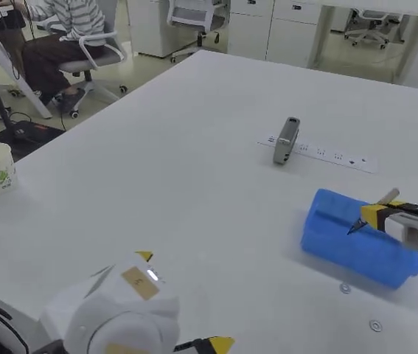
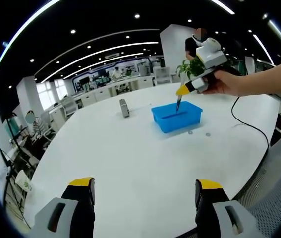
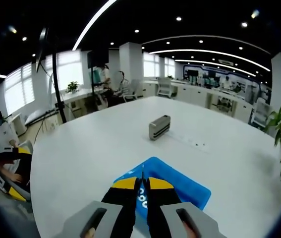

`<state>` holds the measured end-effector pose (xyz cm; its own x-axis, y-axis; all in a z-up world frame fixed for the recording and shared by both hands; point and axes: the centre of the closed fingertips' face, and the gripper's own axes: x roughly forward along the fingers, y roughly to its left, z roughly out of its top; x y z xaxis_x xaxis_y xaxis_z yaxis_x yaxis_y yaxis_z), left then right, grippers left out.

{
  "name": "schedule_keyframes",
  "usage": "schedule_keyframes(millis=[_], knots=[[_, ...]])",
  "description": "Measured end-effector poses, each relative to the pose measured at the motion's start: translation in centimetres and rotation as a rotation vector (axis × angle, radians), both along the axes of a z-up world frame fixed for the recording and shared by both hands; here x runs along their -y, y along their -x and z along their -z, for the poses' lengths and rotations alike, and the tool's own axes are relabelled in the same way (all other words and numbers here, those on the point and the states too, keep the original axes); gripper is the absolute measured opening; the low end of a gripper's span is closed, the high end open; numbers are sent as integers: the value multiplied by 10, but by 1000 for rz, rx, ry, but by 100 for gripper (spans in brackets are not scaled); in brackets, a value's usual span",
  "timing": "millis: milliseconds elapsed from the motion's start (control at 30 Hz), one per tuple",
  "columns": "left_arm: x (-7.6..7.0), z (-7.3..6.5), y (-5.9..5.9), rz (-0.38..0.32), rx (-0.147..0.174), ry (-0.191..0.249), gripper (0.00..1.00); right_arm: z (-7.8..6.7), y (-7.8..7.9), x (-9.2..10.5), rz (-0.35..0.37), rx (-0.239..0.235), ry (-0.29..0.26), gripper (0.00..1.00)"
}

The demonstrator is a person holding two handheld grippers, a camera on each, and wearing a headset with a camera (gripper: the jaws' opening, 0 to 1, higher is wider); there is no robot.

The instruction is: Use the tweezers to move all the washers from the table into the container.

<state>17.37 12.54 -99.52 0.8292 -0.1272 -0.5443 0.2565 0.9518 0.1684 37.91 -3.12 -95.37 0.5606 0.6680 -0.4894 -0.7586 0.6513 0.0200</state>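
Pinching tweezers [image 1: 356,226] at container [image 1: 341,247], R tool [image 1: 374,214]

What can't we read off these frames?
- Metal tweezers: tips too small in head view to show a held washer.
- Blue plastic container contents: right gripper blocks them in right gripper view.
- Small metal washers: head view's right edge may cut off others.

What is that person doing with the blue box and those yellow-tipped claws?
A person is using tweezers to move washers from the white table into the blue container. The right gripper pinches the tweezers, and their tips hang over the container. Whether they carry a washer is too small to tell. Two washers lie on the table beside the container. The left gripper is open and holds nothing.
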Motion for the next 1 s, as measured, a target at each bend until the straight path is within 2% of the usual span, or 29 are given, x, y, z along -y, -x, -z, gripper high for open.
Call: schedule_keyframes(millis=[200, 433, 667, 1000], knots=[[1, -1, 0, 2, 7, 4, 85, -13, 8, 0, -11, 19, -23, 3], [1, -3, 0, 2, 12, 8, 86, -14, 18, 4, -22, 16, -25, 3], [3, -5, 0, 5, 18, 19, 87, -4, 31, 10, -32, -6, -14, 3], [4, -5, 0, 7, 19, 22, 88, 26, 45, 15, -31, -60, 23, 3]])
